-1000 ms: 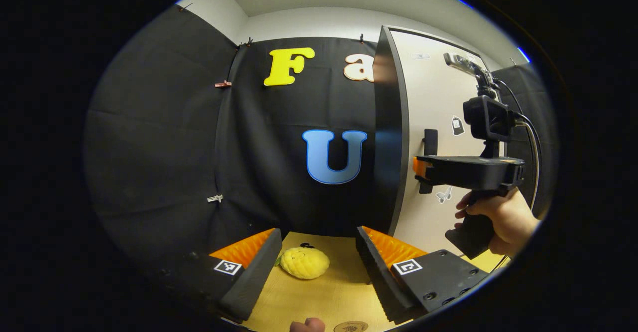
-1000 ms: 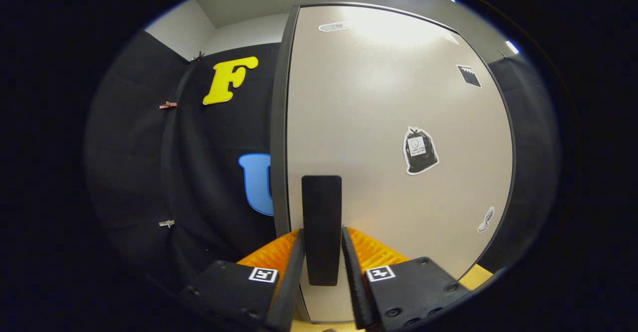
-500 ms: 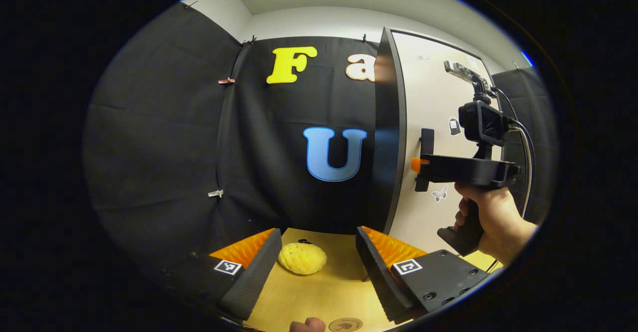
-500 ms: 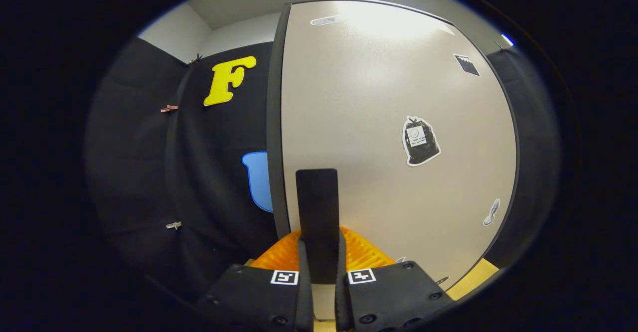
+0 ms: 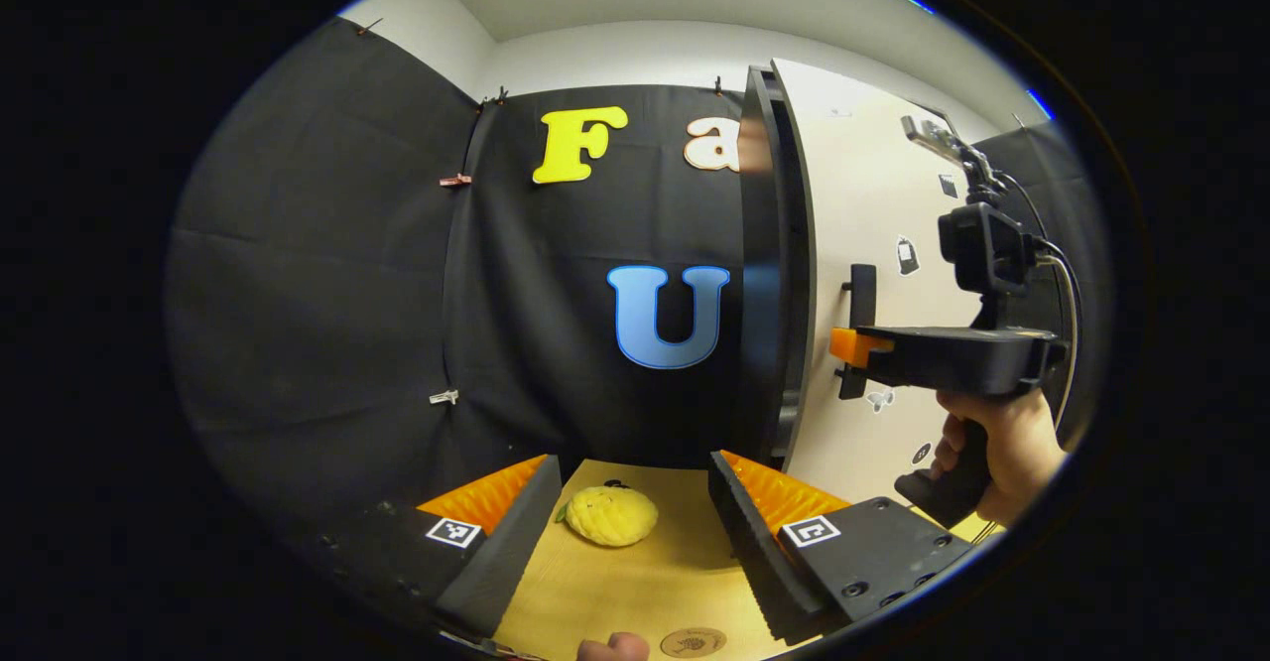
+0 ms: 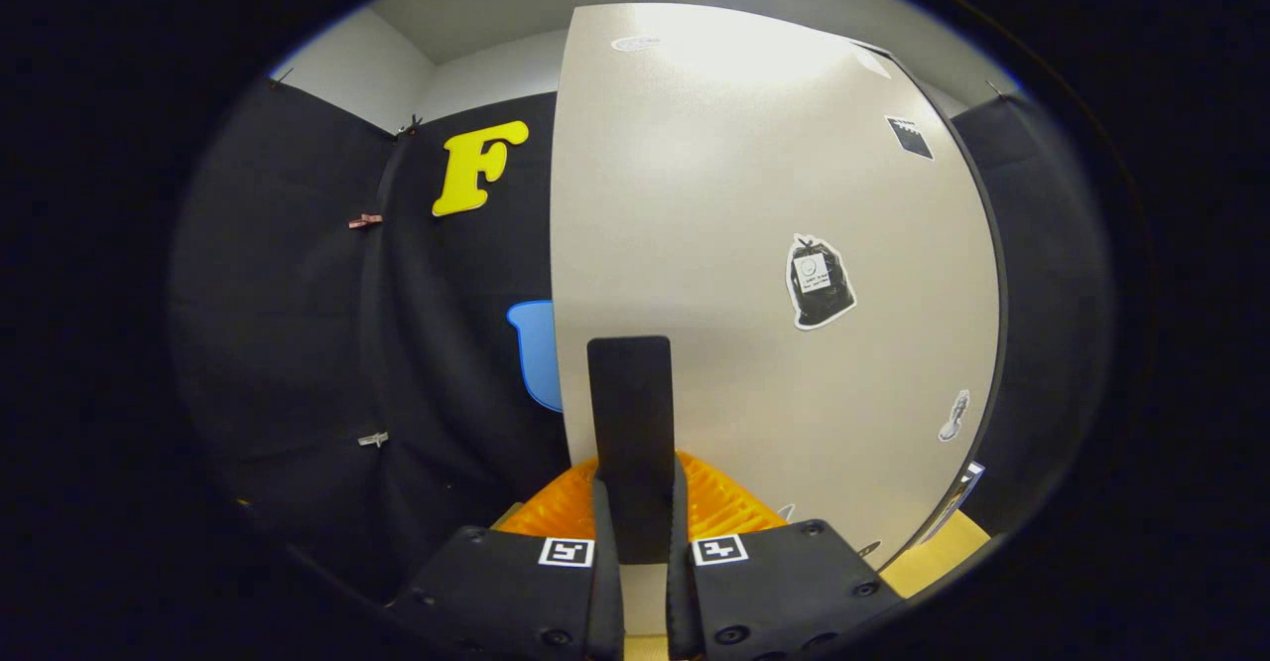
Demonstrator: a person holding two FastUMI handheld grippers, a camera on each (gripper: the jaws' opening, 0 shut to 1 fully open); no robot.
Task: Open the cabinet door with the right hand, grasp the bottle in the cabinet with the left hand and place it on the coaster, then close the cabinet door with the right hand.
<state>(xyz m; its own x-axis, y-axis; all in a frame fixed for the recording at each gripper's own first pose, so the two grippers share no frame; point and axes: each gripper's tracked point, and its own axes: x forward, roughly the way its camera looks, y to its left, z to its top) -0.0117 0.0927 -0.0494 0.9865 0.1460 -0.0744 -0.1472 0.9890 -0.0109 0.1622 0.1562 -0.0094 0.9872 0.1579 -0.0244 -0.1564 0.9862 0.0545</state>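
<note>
- Cabinet door [image 6: 754, 244] first: compared with a moment ago its handle-side edge has come away from the dark cabinet frame [image 5: 759, 274], and from the left gripper view I now read a thin gap between panel and frame where it sat flush before.
- My right gripper [image 6: 635, 542] has its jaws clamped narrow on the black door handle [image 6: 630, 423], one on each side of the bar; a second ago they stood apart around it, so the grip closed and the pull began in that short span.
- From the left gripper view I see that same gripper [image 5: 855, 345] at the handle [image 5: 861, 289], with the hand [image 5: 997, 453] holding its grip below.
- My judgement: the opening step is barely underway, and the door needs far more swing before anything inside can be reached.
- Bottle: I cannot place it (the cabinet interior is hidden behind the panel), so I can say nothing of what the cabinet holds.
- My left gripper [image 5: 635, 512] waits with jaws wide and empty, low over the wooden counter [image 5: 635, 592].
- Between its jaws, farther off on the counter, lies a yellow knobbly lemon-like thing [image 5: 610, 515], no part of the task as I read it.
- Coaster [image 5: 693, 642]: a small round disc at the near edge of the counter, bare.
</note>
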